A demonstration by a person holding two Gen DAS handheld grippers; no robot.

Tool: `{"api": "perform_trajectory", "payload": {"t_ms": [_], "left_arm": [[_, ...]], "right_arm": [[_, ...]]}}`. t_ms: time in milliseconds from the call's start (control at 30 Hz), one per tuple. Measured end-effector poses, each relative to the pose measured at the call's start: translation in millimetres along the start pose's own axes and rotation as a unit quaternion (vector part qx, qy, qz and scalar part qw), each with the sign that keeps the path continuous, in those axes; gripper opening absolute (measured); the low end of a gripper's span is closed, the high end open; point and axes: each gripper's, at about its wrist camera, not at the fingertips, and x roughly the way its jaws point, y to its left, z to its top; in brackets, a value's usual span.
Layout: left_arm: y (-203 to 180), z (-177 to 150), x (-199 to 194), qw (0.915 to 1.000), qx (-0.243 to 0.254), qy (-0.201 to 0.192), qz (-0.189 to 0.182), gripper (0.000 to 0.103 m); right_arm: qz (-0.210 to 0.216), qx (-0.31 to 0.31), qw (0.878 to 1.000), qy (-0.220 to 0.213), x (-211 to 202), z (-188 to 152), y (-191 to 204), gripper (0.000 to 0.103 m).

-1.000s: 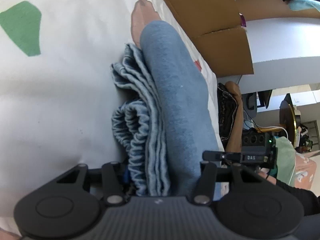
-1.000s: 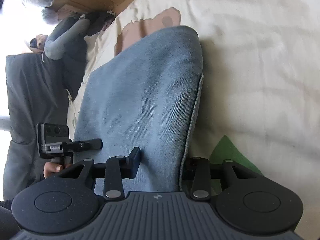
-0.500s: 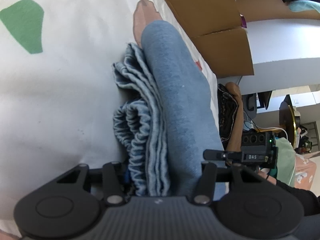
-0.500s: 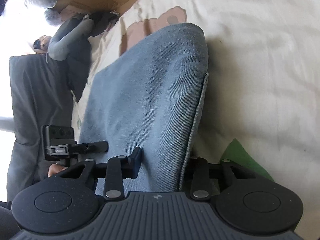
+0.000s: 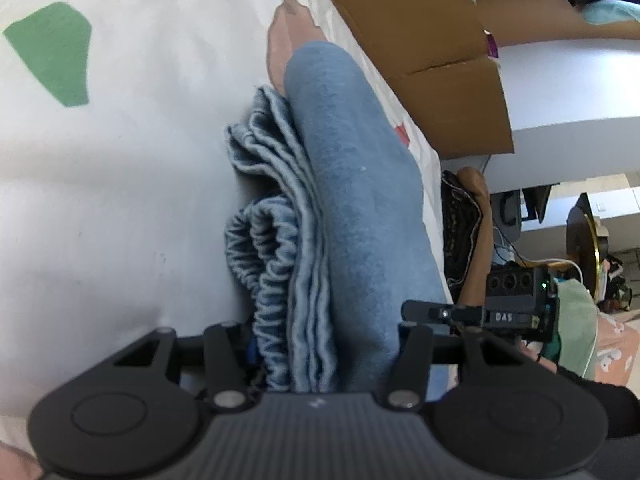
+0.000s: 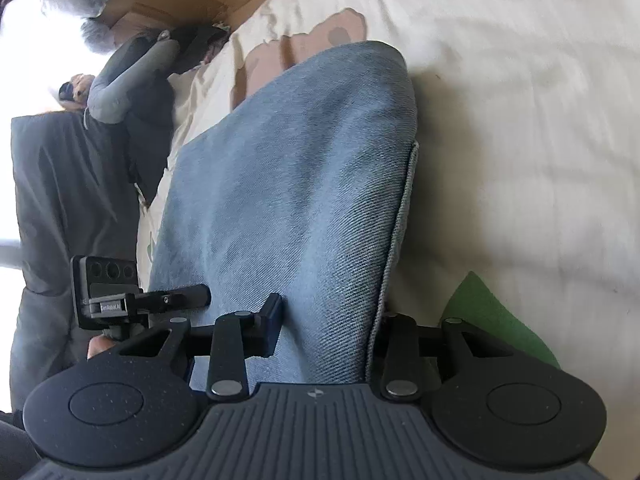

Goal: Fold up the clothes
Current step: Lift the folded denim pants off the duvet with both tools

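The folded blue denim garment [image 5: 352,216] lies on a white bedsheet [image 5: 120,200] printed with green and pink patches, its stacked layers and gathered elastic waistband [image 5: 272,264] showing along one side. The left gripper [image 5: 320,344] is clamped on the thick stack at its near end. The right gripper [image 6: 328,332] has just been closing its jaws, and they squeeze the garment's other near edge between them. Cardboard boxes [image 5: 420,40] stand beyond the bed, beside a white desk [image 5: 568,88].
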Motion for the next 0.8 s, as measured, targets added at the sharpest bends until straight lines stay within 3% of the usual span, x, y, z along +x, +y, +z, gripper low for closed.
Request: {"api": "perform_trajectory", "payload": {"t_ms": [200, 567, 800], "left_arm": [[-12, 4, -7, 0.9996, 0.005, 0.008, 0.026, 0.047], [-57, 20, -28, 0.9981, 0.026, 0.027, 0.048, 0.044], [-108, 44, -60, 0.9979, 0.041, 0.021, 0.045, 0.044]], "right_arm": [[-0.005, -0.027, 1.000, 0.000, -12, 3, 18, 0.022], [-0.023, -0.050, 0.998, -0.004, -45, 4, 55, 0.021], [-0.028, -0.067, 0.997, -0.023, -89, 18, 105, 0.021]]}}
